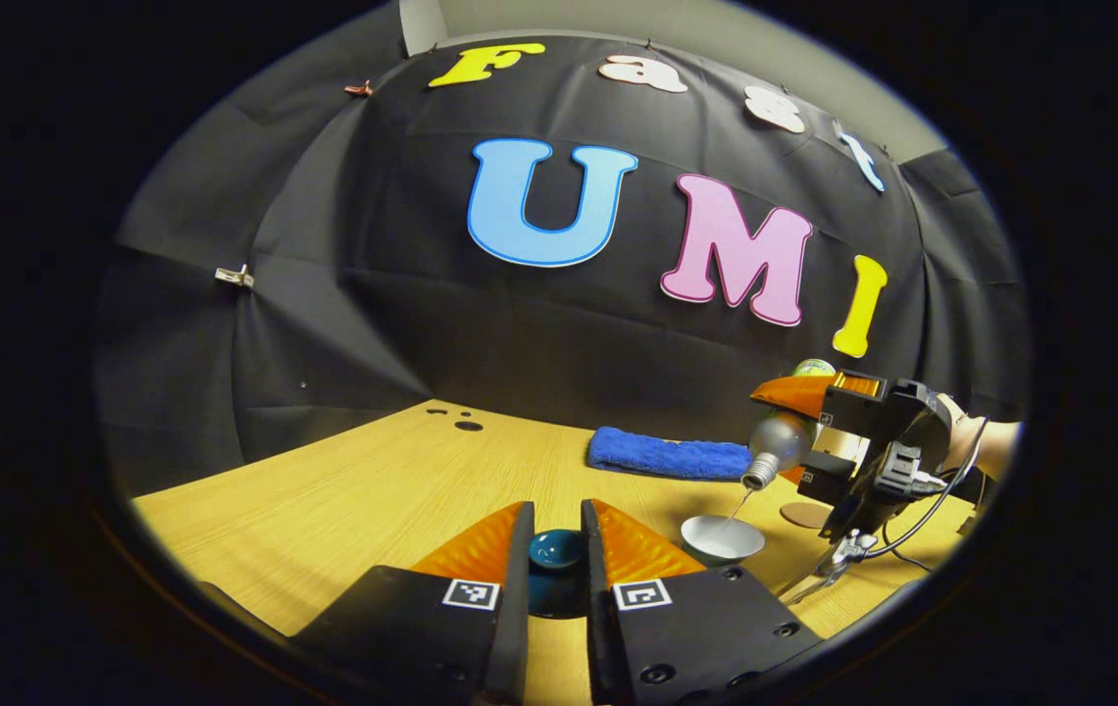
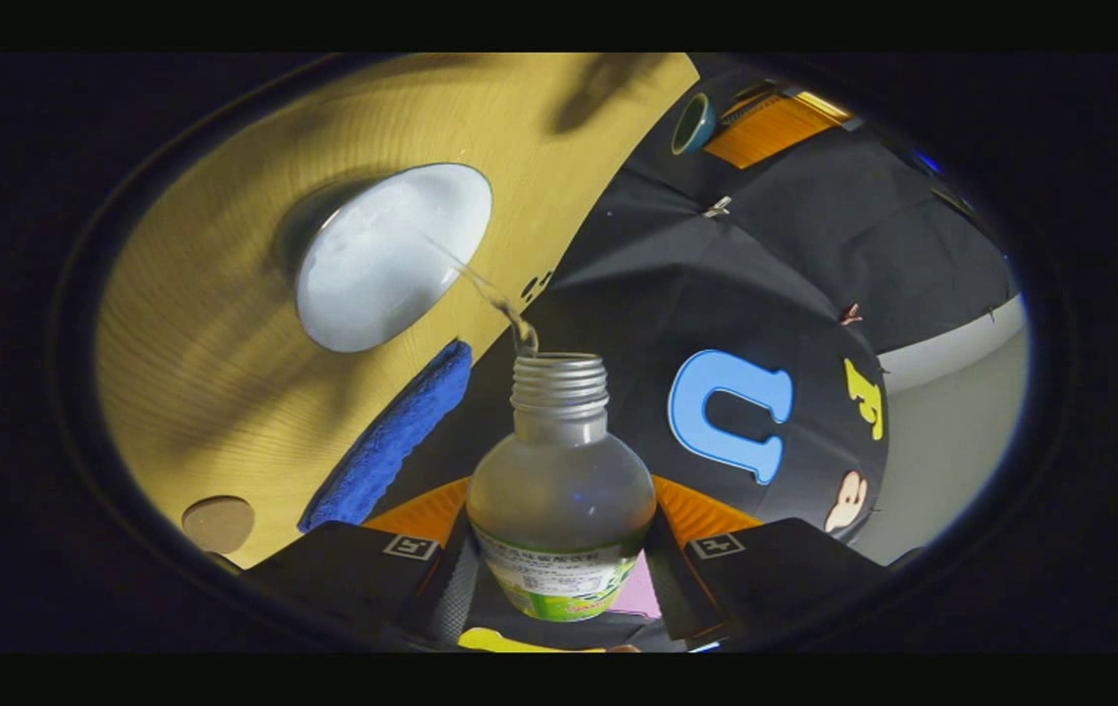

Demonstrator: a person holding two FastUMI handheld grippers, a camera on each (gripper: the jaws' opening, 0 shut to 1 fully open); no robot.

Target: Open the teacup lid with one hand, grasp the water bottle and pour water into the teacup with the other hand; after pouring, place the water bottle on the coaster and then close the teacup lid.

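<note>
My left gripper (image 1: 556, 537) is shut on the dark teal teacup lid (image 1: 556, 551), holding it over the wooden table's near edge. To its right the open pale teacup (image 1: 722, 538) stands on the table. Above the cup, my right gripper (image 1: 799, 431) holds the capless water bottle (image 1: 777, 446) tipped mouth-down, and a thin stream of water falls into the cup. In the right gripper view the bottle (image 2: 560, 480) sits gripped between the fingers of my right gripper (image 2: 559, 534), water arcing from its neck into the teacup (image 2: 392, 257). The lid (image 2: 693, 123) shows far off.
A folded blue towel (image 1: 669, 455) lies behind the cup near the wall, also seen as the towel (image 2: 392, 441). A round brown coaster (image 1: 804, 514) rests just right of the cup, the same coaster (image 2: 218, 523). A cable trails from the right gripper. The table (image 1: 373, 490) has small holes at the back left.
</note>
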